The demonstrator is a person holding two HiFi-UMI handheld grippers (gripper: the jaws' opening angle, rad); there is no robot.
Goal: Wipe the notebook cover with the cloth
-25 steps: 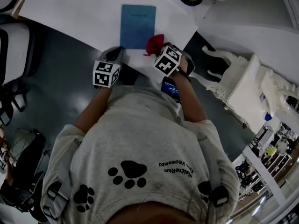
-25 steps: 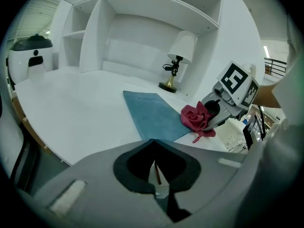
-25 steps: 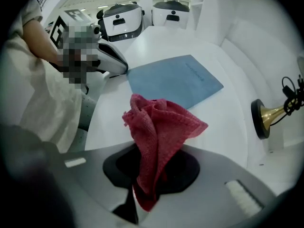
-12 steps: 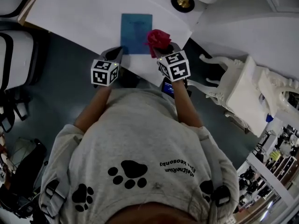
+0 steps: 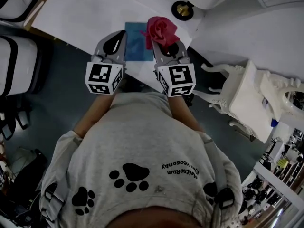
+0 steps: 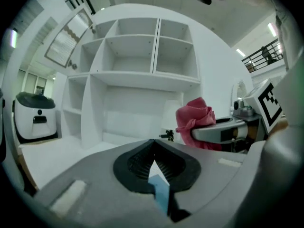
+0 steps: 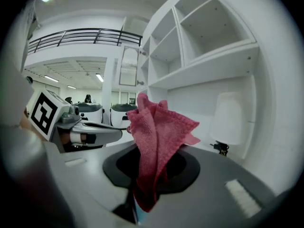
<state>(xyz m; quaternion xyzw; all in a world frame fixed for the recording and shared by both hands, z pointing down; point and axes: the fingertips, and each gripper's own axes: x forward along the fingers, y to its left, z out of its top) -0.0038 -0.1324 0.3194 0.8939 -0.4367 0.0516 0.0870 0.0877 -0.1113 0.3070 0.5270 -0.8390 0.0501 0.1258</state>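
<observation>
A blue notebook (image 5: 135,44) lies flat on the white table (image 5: 71,13), partly covered by both grippers. My right gripper (image 5: 164,41) is shut on a red cloth (image 5: 161,29), which bunches up above the jaws, over the notebook's right edge. In the right gripper view the cloth (image 7: 156,132) stands up out of the shut right gripper (image 7: 152,153). My left gripper (image 5: 118,36) hovers over the notebook's left side, shut and holding nothing. In the left gripper view the left gripper (image 6: 153,152) has its jaws meeting, with a sliver of notebook (image 6: 160,196) showing beneath.
A round black and gold object (image 5: 181,9) sits at the table's far right. A white ornate chair (image 5: 247,94) stands to the right on the grey floor. A white machine (image 5: 16,51) is at the left. White open shelving (image 6: 142,56) rises behind the table.
The right gripper has lifted the red cloth off the table beside the notebook. Both grippers have risen toward the camera and moved forward over the notebook.
</observation>
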